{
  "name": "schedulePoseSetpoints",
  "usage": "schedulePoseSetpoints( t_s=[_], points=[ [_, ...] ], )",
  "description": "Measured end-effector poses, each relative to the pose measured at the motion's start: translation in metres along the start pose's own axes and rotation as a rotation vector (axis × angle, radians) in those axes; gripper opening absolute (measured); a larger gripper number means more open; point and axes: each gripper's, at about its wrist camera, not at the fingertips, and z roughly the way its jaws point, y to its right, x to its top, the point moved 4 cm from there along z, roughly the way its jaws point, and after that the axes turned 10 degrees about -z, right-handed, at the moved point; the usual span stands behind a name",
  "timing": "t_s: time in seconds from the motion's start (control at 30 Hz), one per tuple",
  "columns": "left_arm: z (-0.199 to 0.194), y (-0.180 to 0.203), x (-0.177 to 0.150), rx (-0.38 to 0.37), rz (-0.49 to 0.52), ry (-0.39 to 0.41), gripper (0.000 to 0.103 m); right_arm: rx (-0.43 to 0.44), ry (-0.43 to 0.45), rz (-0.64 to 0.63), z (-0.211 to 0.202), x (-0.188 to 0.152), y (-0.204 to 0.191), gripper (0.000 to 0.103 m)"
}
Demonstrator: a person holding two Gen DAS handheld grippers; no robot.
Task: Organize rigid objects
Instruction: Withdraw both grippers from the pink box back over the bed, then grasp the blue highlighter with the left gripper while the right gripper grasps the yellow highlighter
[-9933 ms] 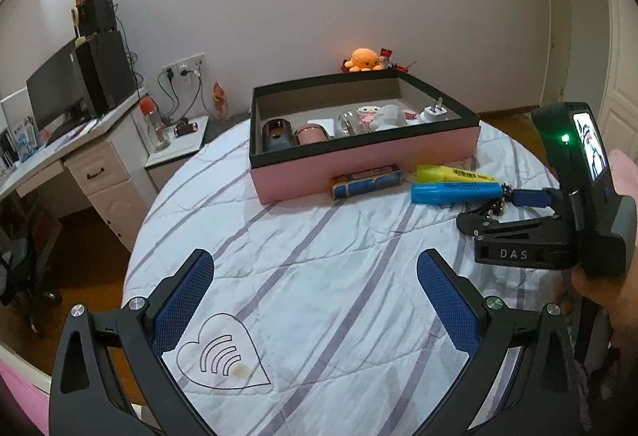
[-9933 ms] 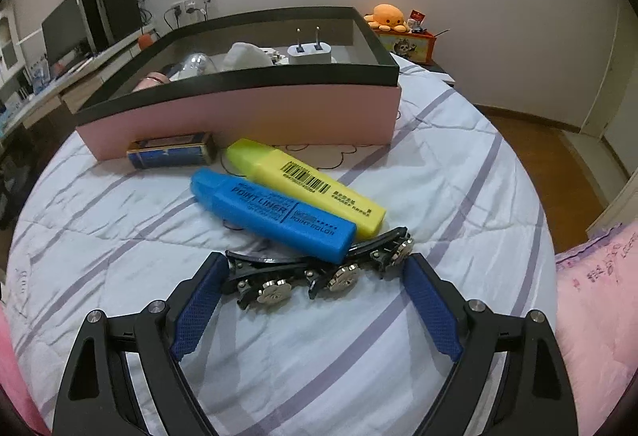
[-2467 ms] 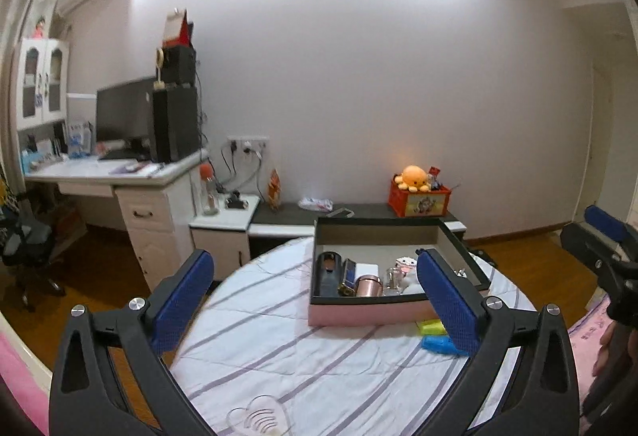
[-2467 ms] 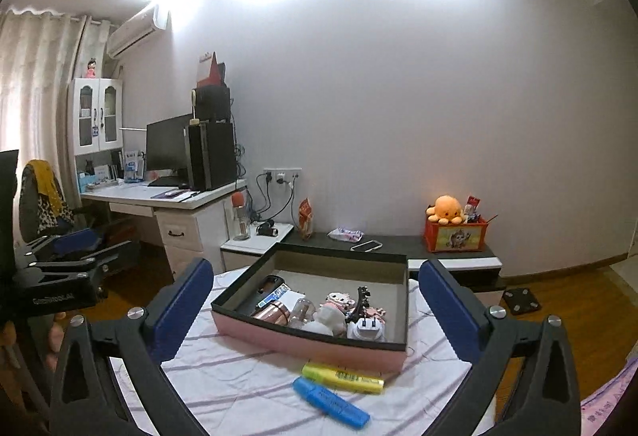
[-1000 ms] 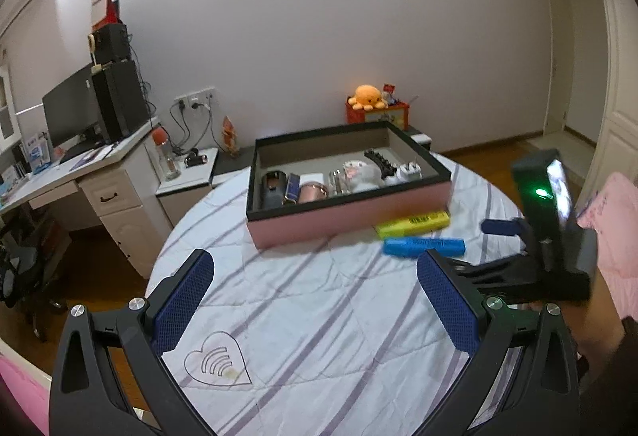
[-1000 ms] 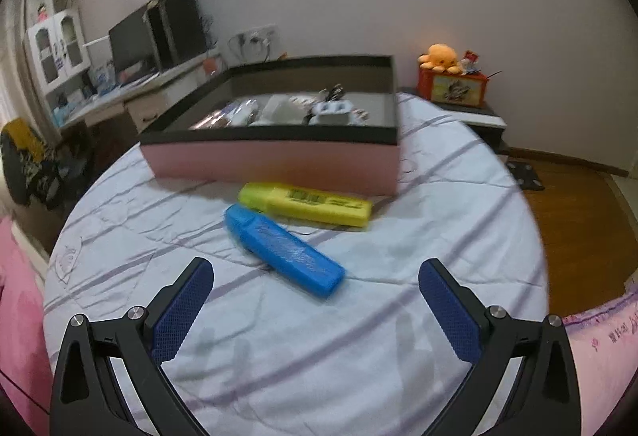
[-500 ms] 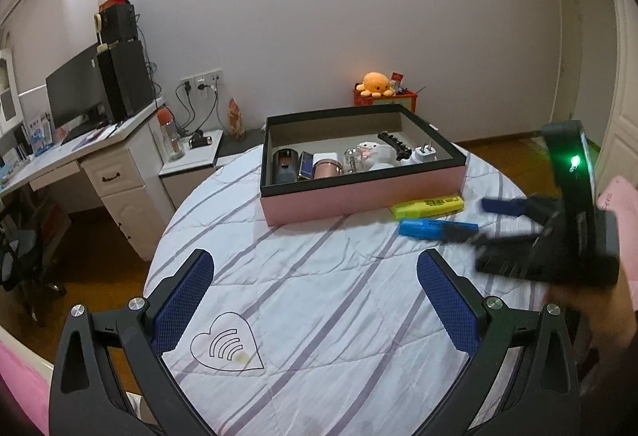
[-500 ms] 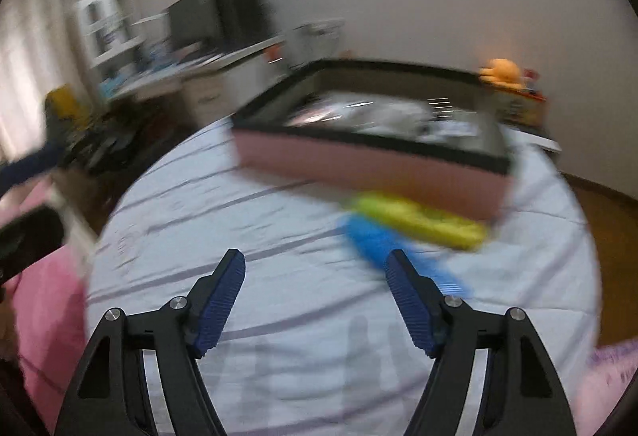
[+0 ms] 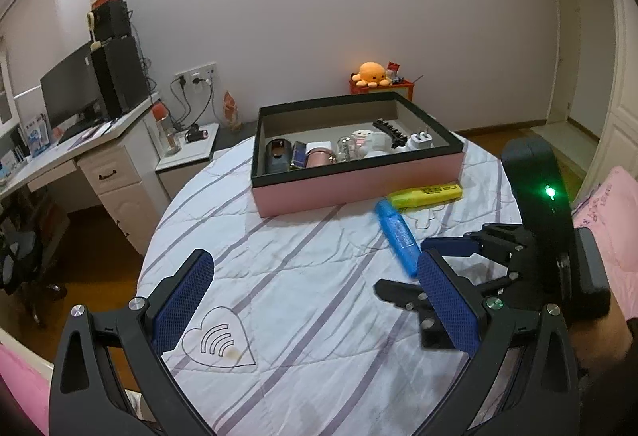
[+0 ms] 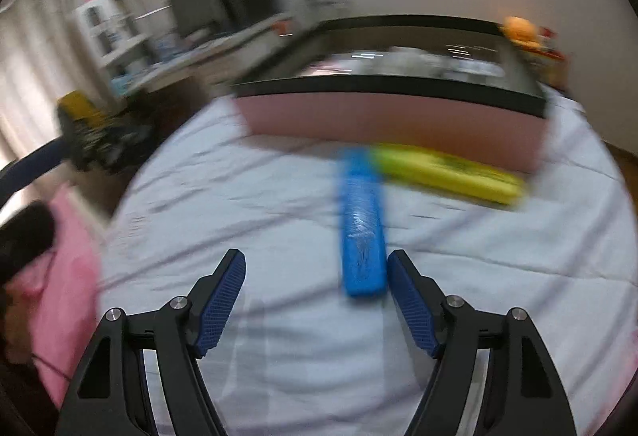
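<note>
Right gripper (image 10: 315, 296), fingers apart, low over the desk (image 10: 255, 196), blue highlighter (image 10: 362, 228) just inside the right finger. Light, stiff, slick plastic: best pinched mid-barrel. Left gripper (image 9: 315, 308) spread, empty. Beyond, yellow highlighter (image 10: 446, 172), then pink box (image 10: 390, 121).

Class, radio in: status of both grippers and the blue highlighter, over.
Left gripper open, idle. Right gripper open, blue highlighter on table beside its right finger, ungrasped. Yellow highlighter lies alongside; nothing blocking.
</note>
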Motion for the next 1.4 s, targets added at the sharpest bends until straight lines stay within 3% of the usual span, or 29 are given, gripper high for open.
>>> schedulePoseSetpoints(
  t_s=[0.1,0.33,0.63,0.8,0.83,0.87,0.93,0.97,1.07,1.4],
  points=[
    [0.001,-0.005,-0.002,0.007,-0.013,-0.008,0.103,-0.059,0.013,-0.026,-0.003,0.004,-0.006,0.075],
    [0.029,0.006,-0.006,-0.02,-0.062,-0.071,0.103,-0.268,0.034,0.059,-0.038,-0.009,0.057,0.075],
    [0.098,0.068,-0.018,-0.068,-0.021,-0.202,0.103,-0.314,0.024,0.115,-0.048,-0.017,0.107,0.075],
    [0.135,0.082,-0.022,-0.012,0.002,-0.254,0.103,-0.302,0.016,0.115,-0.045,-0.018,0.123,0.075],
    [0.141,0.081,-0.022,0.0,-0.006,-0.257,0.099,-0.301,0.014,0.115,-0.044,-0.018,0.125,0.075],
    [0.145,0.08,-0.023,0.001,-0.001,-0.255,0.086,-0.288,0.008,0.118,-0.041,-0.018,0.127,0.075],
    [0.15,0.077,-0.024,-0.047,-0.03,-0.276,0.076,-0.289,0.006,0.118,-0.04,-0.019,0.133,0.075],
    [0.147,0.073,-0.021,-0.056,-0.039,-0.258,0.051,-0.283,0.001,0.113,-0.037,-0.017,0.133,0.075],
    [0.144,0.066,-0.021,-0.054,-0.037,-0.255,0.032,-0.28,-0.014,0.08,-0.031,-0.012,0.131,0.075],
    [0.118,0.035,-0.033,-0.032,-0.009,-0.254,0.027,-0.246,-0.095,-0.074,0.006,0.017,0.113,0.075]
  ],
)
